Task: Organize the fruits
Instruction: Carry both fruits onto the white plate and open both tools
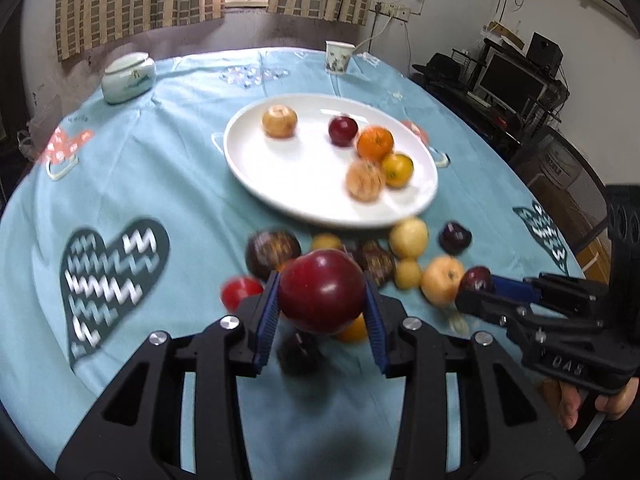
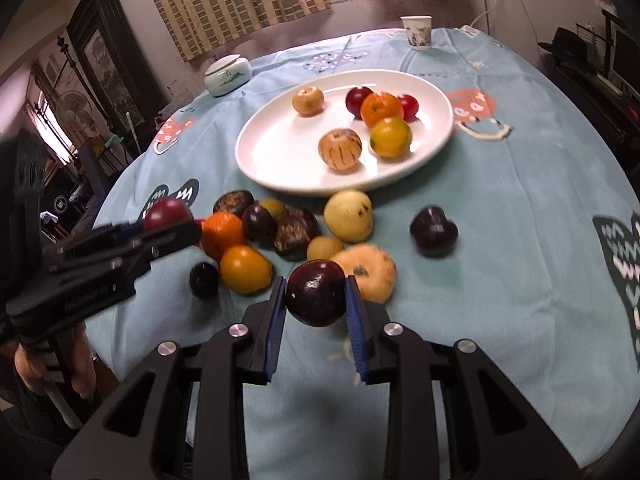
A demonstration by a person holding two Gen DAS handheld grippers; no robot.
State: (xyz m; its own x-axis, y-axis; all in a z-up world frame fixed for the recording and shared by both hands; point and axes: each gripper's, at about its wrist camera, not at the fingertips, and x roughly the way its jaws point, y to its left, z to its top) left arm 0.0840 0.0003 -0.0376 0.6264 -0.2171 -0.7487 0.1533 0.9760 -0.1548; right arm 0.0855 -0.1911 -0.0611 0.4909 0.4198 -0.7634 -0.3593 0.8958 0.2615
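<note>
With the left gripper (image 1: pixel 322 300) pinching a red plum (image 1: pixel 322 290) and the right gripper (image 2: pixel 316 300) pinching a dark plum (image 2: pixel 316 293), each carries to bare plate (image 2: pixel 280 152) space; jaws spread only once seated.

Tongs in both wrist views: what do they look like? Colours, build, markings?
Both tongs, left and right, are matte black plastic linkages with cut-out slots and round silver screw heads at the pivots. The fingers carry ribbed blue pads on their inner faces. Seen from the side, the right tongs' body bears raised letters that look like "DAS". A hand grips a handle below; no cables or sleeves are visible.
</note>
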